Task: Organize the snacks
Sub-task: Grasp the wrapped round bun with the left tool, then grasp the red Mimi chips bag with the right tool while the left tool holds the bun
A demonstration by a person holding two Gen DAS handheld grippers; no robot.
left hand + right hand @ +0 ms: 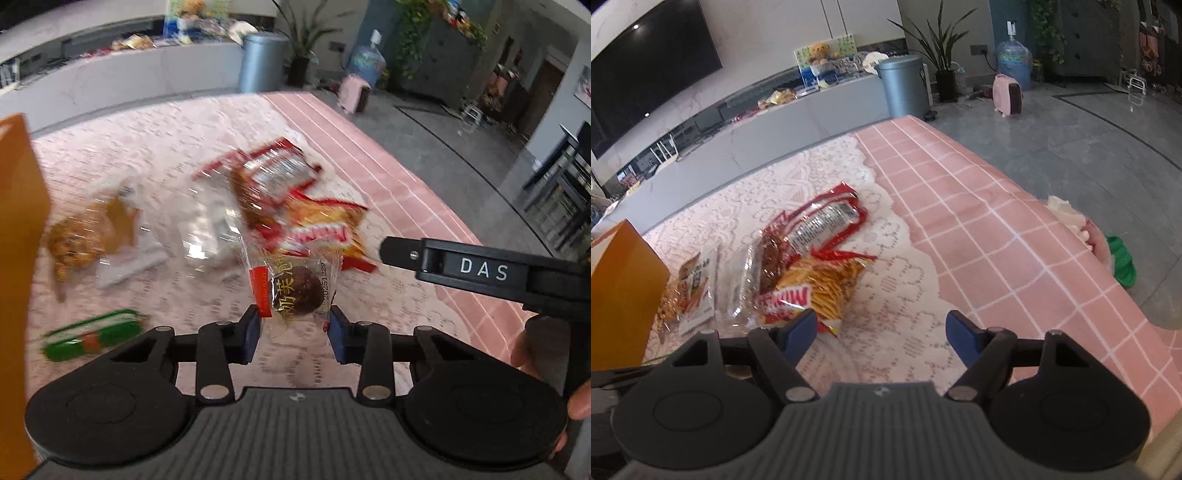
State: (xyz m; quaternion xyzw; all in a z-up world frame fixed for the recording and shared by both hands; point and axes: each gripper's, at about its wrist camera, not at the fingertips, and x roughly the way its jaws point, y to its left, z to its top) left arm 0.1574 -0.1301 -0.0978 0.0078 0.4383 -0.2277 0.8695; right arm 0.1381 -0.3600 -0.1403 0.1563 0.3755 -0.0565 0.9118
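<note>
My left gripper (294,325) is shut on a clear-wrapped round brown snack (295,290) and holds it above the lace cloth. Beyond it lie a red packet (275,170), an orange chip bag (325,229), a clear packet (210,225), a fried-snack packet (86,234) and a green packet (92,334), all blurred. My right gripper (881,332) is open and empty over the lace cloth. The chip bag (820,291), the red packet (823,221), a clear packet with a brown bar (761,273) and a fried-snack packet (690,291) lie to its left.
An orange box (18,277) stands at the left; it also shows in the right wrist view (620,295). The right gripper's black body (480,273) reaches in from the right. The pink checked tablecloth (997,240) ends at the table's right edge, floor beyond.
</note>
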